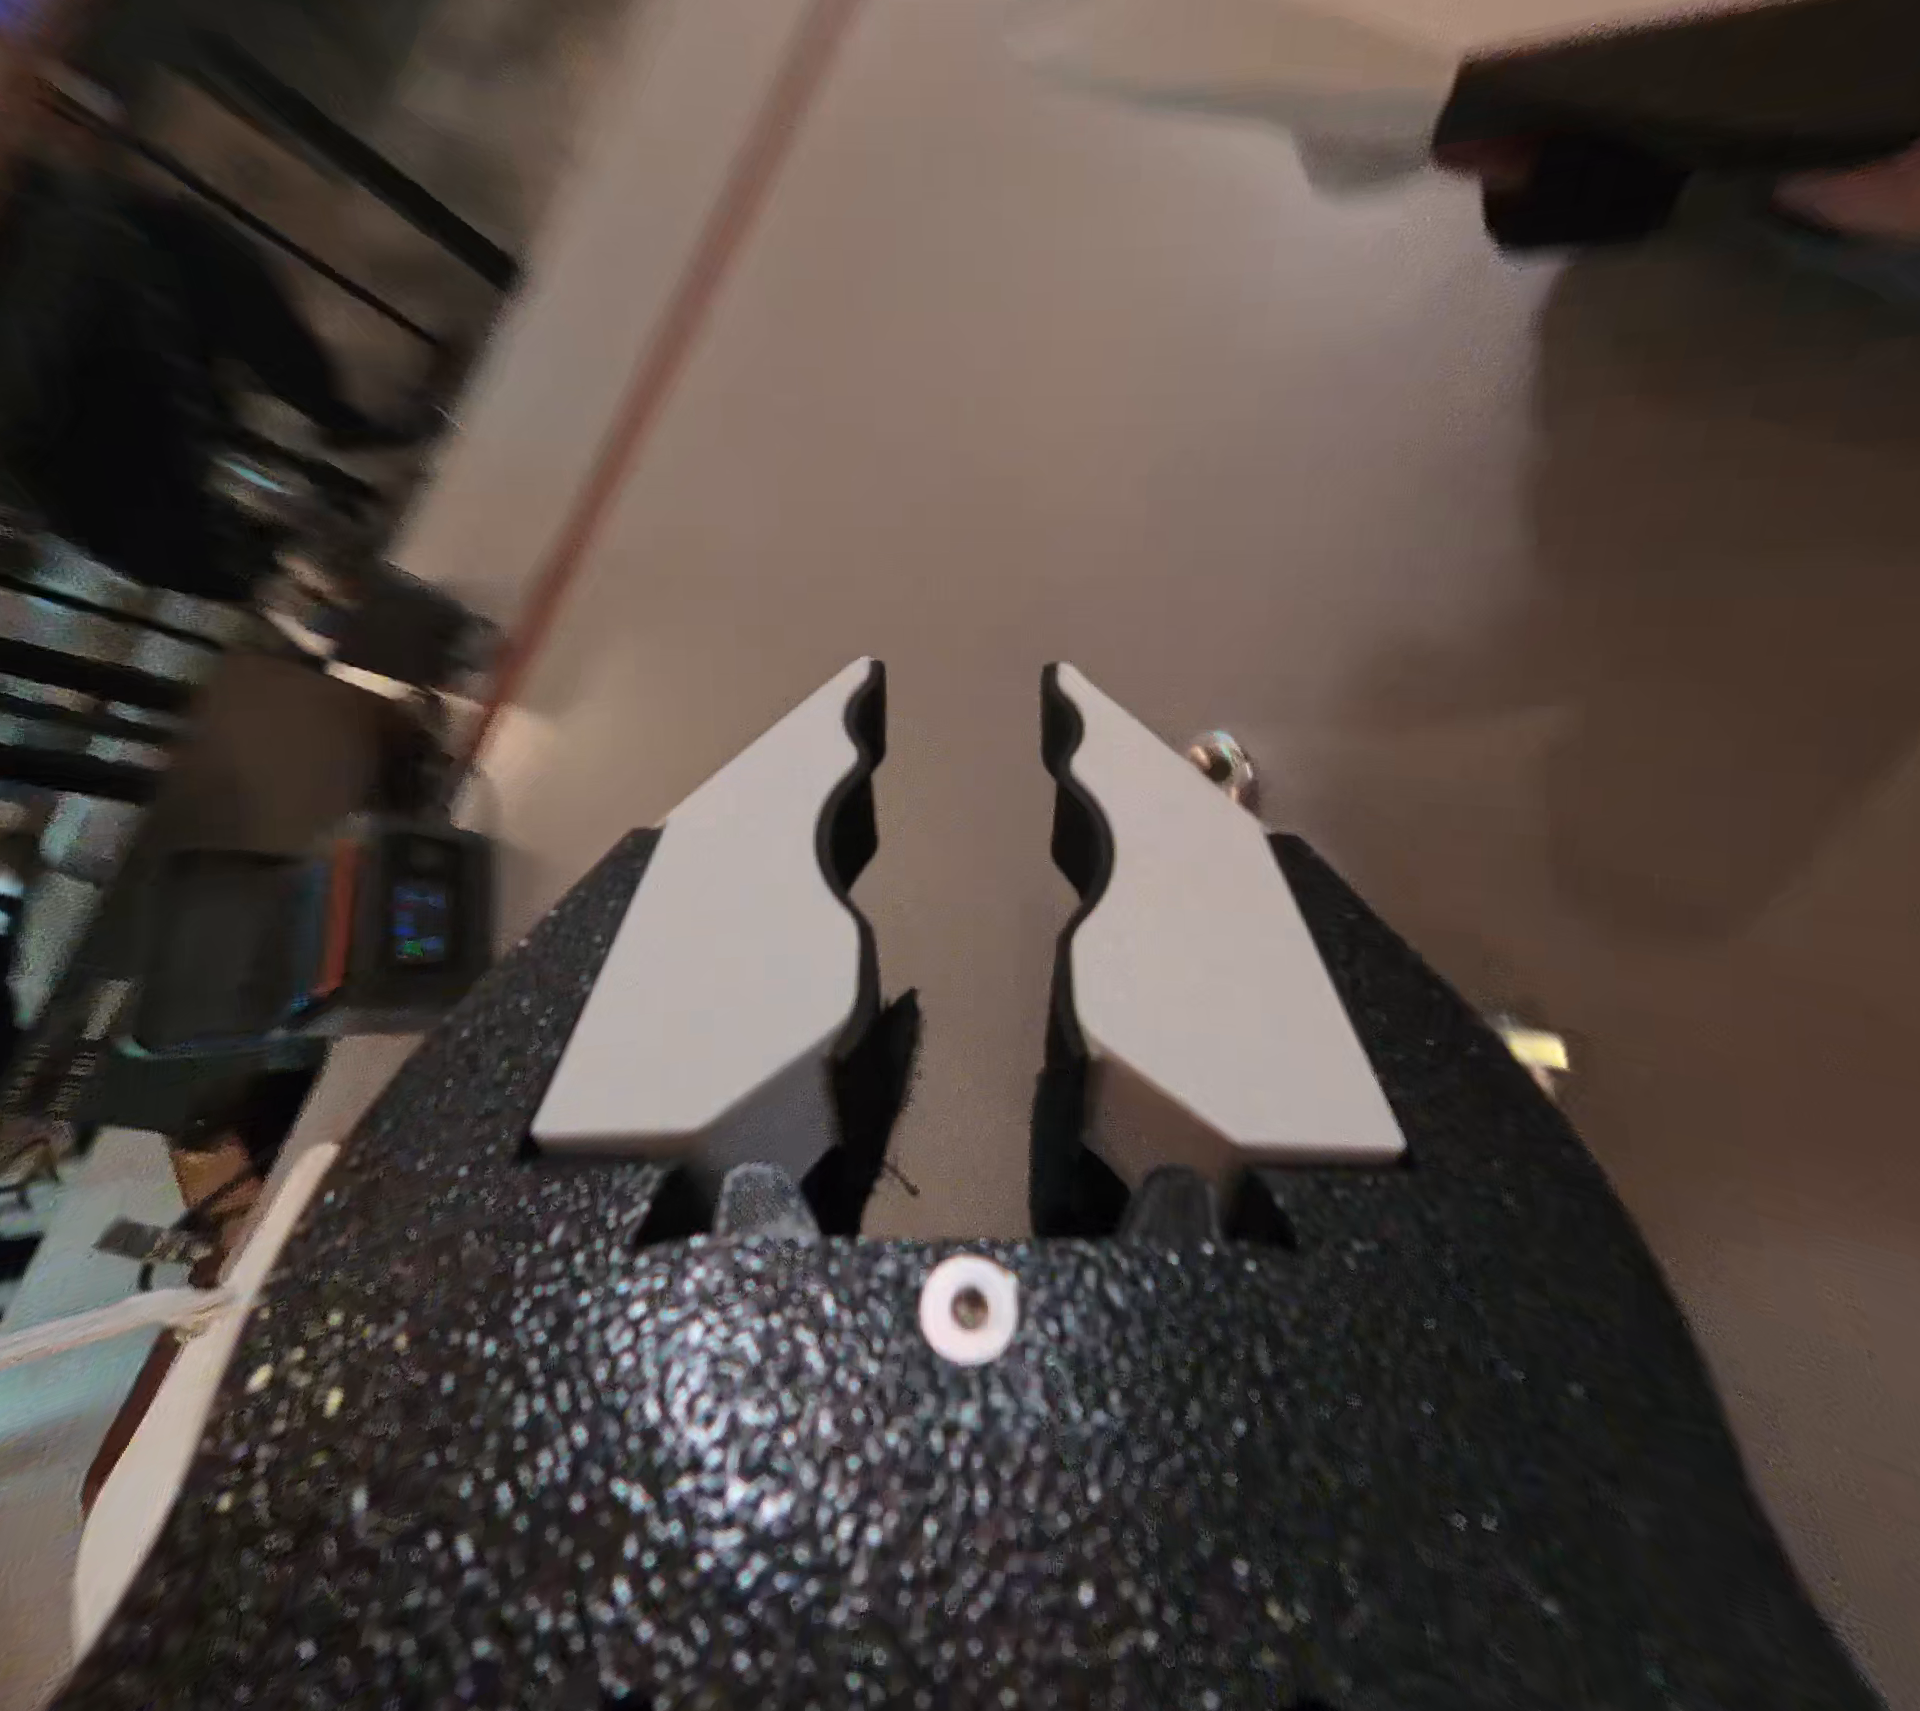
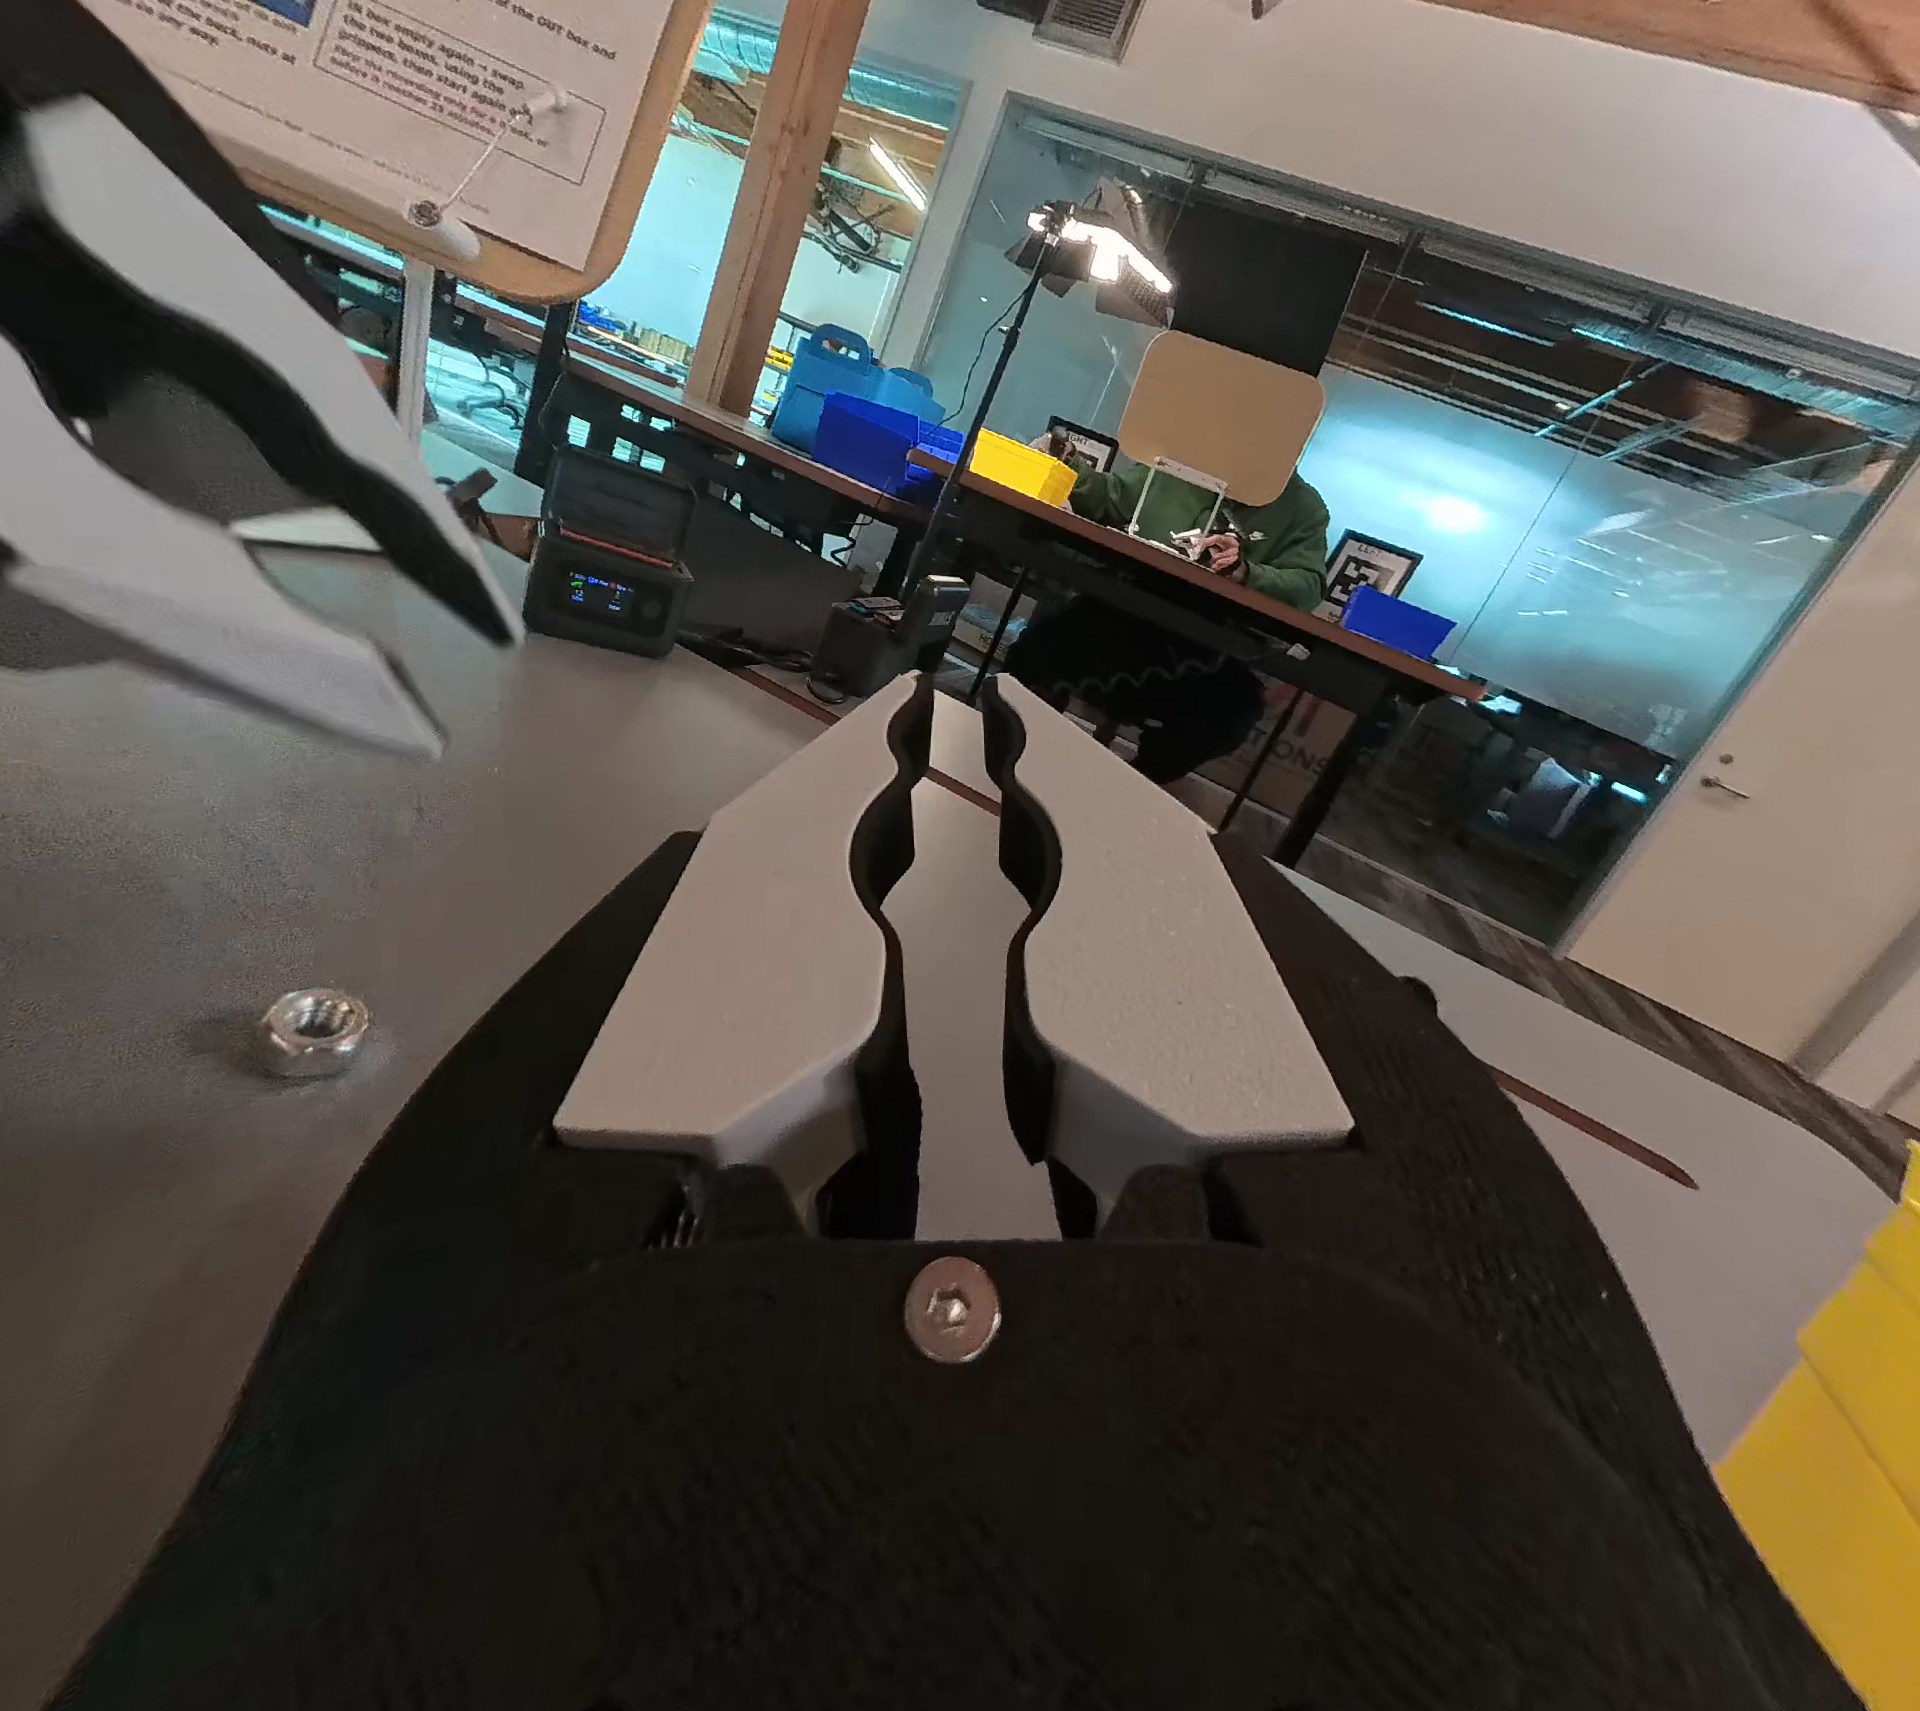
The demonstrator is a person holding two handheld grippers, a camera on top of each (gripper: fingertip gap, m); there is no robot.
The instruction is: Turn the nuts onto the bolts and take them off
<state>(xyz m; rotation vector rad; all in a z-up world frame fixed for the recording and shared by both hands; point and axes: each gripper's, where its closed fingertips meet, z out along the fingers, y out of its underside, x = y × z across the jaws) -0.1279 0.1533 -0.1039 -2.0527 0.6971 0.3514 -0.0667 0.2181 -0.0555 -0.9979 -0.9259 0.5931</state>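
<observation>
Lying flat on the grey table (image 2: 156,882), hole up, is one steel nut (image 2: 312,1031), loose, to the left of the right gripper (image 2: 956,697) and not touching it. No bolt can be made out for sure; in the left wrist view a small shiny metal piece (image 1: 1226,762) peeks out past the right finger, too hidden to name.

Right gripper: narrow gap, fingers nearly closed, nothing between them. Left gripper (image 1: 964,674): moderate gap, empty, hovering over bare table; the view is motion-blurred. It also shows at the left edge of the right wrist view, above and beyond the nut, with its fingers parted.

Handling guess:
- The nut is small, rigid and light for a gripper, so there is no crush risk.
- It is smooth metal, so it is likely to skid on the table or twist out if pinched on its corners.
- Best hold is across two opposite flats, seated in a scalloped notch of the finger pads (image 2: 883,840).
- It sits low, so the fingertips must come nearly to the table top to catch it.
- Keep the threaded hole unblocked for a bolt.

A yellow bin (image 2: 1849,1412) sits at the right edge.
</observation>
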